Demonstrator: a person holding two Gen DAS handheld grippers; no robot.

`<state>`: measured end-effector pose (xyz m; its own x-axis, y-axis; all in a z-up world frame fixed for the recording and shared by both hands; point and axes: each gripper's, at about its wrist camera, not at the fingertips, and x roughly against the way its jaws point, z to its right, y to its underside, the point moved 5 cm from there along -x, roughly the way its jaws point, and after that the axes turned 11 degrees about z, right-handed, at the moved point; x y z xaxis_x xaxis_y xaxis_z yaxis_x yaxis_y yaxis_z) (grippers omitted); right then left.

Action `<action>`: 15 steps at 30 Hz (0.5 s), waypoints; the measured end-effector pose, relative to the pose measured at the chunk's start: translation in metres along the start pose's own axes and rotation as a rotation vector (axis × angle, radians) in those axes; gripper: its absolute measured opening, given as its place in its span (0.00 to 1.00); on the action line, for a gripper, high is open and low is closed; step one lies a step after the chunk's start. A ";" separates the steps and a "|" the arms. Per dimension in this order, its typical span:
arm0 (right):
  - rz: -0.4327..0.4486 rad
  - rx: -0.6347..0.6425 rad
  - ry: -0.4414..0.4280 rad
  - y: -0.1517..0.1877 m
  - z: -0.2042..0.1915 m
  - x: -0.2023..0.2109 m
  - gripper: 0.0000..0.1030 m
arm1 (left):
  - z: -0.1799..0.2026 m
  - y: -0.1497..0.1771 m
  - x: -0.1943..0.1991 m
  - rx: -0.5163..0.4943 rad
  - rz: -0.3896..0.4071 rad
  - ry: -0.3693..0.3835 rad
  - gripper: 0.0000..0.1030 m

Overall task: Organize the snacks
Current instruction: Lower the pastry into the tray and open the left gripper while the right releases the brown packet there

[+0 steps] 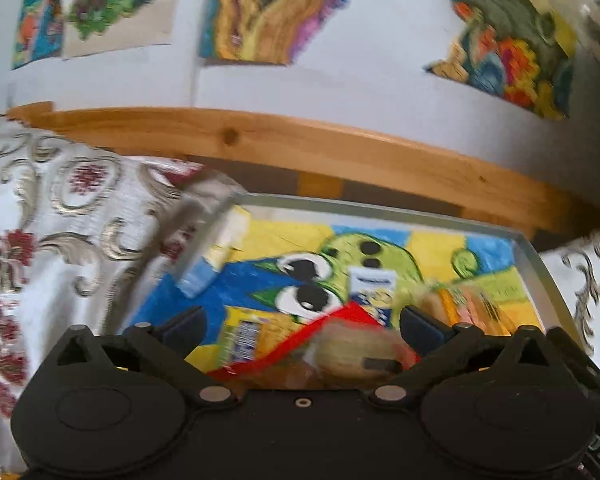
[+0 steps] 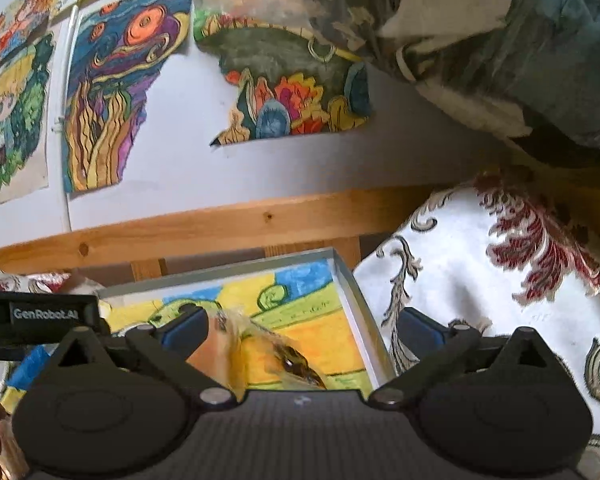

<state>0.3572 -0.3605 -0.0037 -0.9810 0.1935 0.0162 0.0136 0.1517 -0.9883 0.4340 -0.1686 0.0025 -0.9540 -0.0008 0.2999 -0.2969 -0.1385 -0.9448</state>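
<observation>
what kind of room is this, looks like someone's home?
Probably a home, perhaps a child's room. Hand-coloured drawings are stuck on the white wall, an embroidered floral cloth covers the surface, and the snacks sit in a shallow box lined with a crayon drawing, beside a pine rail.

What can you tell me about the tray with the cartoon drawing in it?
The tray is shallow and rectangular, with thin grey, metal-looking walls. Its floor carries a bright yellow, blue and green cartoon with big eyes. It rests on a patterned white cloth before a wooden rail. Several snack packets lie inside; both grippers hang over its near edge.
</observation>
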 end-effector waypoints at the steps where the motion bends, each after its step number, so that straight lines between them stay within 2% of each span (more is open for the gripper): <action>1: 0.004 0.001 -0.003 -0.003 -0.001 0.002 1.00 | -0.004 -0.003 0.003 0.012 0.005 -0.007 0.99; 7: 0.033 0.025 -0.026 -0.022 -0.012 0.022 1.00 | -0.025 -0.020 0.030 0.024 0.035 -0.024 0.99; 15: 0.066 0.082 -0.059 -0.043 -0.033 0.072 1.00 | -0.064 -0.036 0.084 0.041 0.072 -0.052 0.99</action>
<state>0.2926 -0.3212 0.0449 -0.9881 0.1431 -0.0558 0.0650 0.0601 -0.9961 0.3615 -0.1006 0.0530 -0.9691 -0.0637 0.2385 -0.2243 -0.1764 -0.9584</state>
